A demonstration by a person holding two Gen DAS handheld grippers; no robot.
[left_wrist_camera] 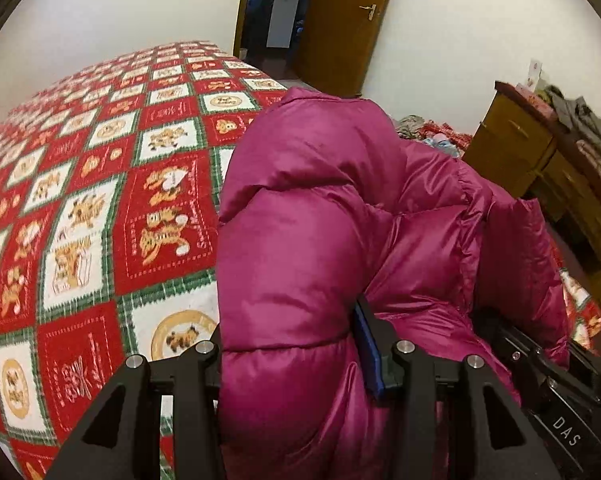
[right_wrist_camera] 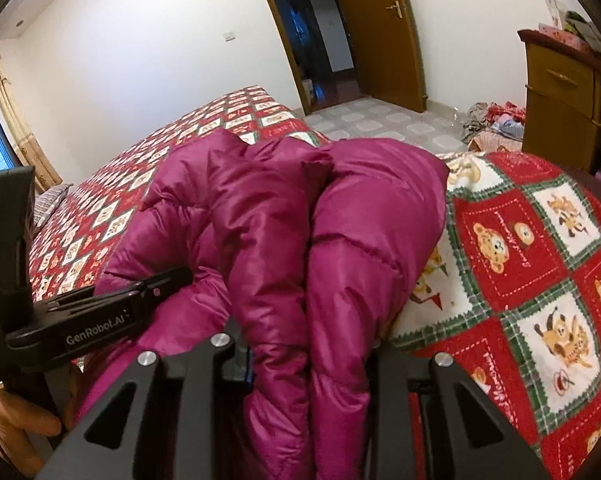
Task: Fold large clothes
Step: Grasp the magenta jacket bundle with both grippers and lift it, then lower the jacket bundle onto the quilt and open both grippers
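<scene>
While both claws pinch the jacket (left_wrist_camera: 300, 208), it hangs bunched over the bed (left_wrist_camera: 100, 208).
Left claw (left_wrist_camera: 292, 364) and right claw (right_wrist_camera: 308, 360) each clamp thick padding; carry them level together and lay the fold flat.

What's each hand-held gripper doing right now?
Left hand-held gripper: shut on the magenta puffer jacket.
Right hand-held gripper: shut on the same jacket's bunched folds.
</scene>
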